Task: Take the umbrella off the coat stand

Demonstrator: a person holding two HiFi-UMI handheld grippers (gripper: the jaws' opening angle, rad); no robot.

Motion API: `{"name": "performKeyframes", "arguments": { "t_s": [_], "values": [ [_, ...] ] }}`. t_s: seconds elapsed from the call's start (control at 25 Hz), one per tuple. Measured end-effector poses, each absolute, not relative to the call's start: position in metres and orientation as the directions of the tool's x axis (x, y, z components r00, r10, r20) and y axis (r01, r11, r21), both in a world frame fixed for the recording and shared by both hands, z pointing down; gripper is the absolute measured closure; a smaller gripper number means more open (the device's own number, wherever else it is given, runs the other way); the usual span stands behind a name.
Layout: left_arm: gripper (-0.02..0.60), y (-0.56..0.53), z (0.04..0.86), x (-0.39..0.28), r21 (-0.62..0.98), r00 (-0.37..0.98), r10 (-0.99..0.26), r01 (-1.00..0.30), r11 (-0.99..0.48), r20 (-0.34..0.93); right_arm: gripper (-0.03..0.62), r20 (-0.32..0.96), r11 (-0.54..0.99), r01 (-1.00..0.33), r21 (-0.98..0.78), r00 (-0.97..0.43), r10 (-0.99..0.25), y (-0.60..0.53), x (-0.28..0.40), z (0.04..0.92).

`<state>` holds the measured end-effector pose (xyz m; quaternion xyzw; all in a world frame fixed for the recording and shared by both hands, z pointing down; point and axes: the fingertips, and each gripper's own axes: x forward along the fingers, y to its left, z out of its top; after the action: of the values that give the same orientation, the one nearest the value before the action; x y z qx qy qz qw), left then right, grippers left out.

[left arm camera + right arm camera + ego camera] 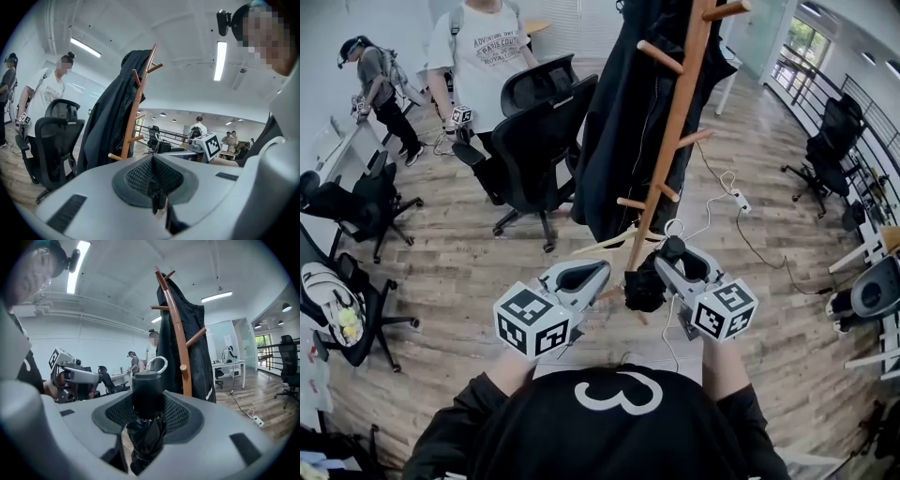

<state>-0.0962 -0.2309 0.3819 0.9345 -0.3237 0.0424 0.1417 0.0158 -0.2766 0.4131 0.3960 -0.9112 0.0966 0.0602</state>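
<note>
**Open-plan office, wood-plank floor: folded umbrella gripped beside the coat stand**

A black umbrella [147, 401], folded and wrapped tight, is pinched upright between the jaws of the right gripper [149, 423], about where its stubby cylindrical handle meets the fabric. A pale wrist loop [157, 363] arches from the handle top. In the right gripper view the loop appears free, just beside a low peg [183, 367] of the wooden coat stand [174, 324], though contact cannot be ruled out. The umbrella is held low, close to the stand's pole. A long black coat [199, 343] is draped from the upper pegs behind it. The left gripper [154, 187] is held alongside, its jaws pressed together on nothing.

The removal is judged nearly done. The umbrella should be drawn toward the body and away from the pole. The loop should be watched so that no peg or coat fold is snagged, and a firm pinch is advised, since the fabric may slip.

Office chairs [534, 141] and people are seen farther off on the floor [759, 309].
</note>
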Motion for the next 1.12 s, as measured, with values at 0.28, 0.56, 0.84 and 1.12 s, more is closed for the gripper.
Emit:
{"name": "performKeyframes", "arguments": {
  "t_s": [0.28, 0.56, 0.84, 1.12],
  "values": [
    [0.568, -0.225, 0.381, -0.101, 0.241, 0.779, -0.605, -0.626, -0.741, 0.163, 0.388, 0.153, 0.68, -0.717, -0.152, -0.697, -0.701, -0.242, 0.016, 0.407],
    [0.568, -0.2, 0.385, -0.074, 0.235, 0.786, -0.589, -0.619, -0.75, 0.189, 0.388, 0.147, 0.703, -0.704, -0.101, -0.709, -0.689, -0.206, 0.025, 0.397],
    [0.568, -0.159, 0.383, -0.049, 0.23, 0.78, -0.593, -0.625, -0.746, 0.199, 0.388, 0.144, 0.732, -0.673, -0.109, -0.739, -0.658, -0.161, 0.037, 0.389],
    [0.568, -0.112, 0.379, -0.028, 0.224, 0.775, -0.598, -0.631, -0.742, 0.203, 0.388, 0.121, 0.747, -0.655, -0.114, -0.755, -0.644, -0.113, 0.055, 0.381]
  ]
}}
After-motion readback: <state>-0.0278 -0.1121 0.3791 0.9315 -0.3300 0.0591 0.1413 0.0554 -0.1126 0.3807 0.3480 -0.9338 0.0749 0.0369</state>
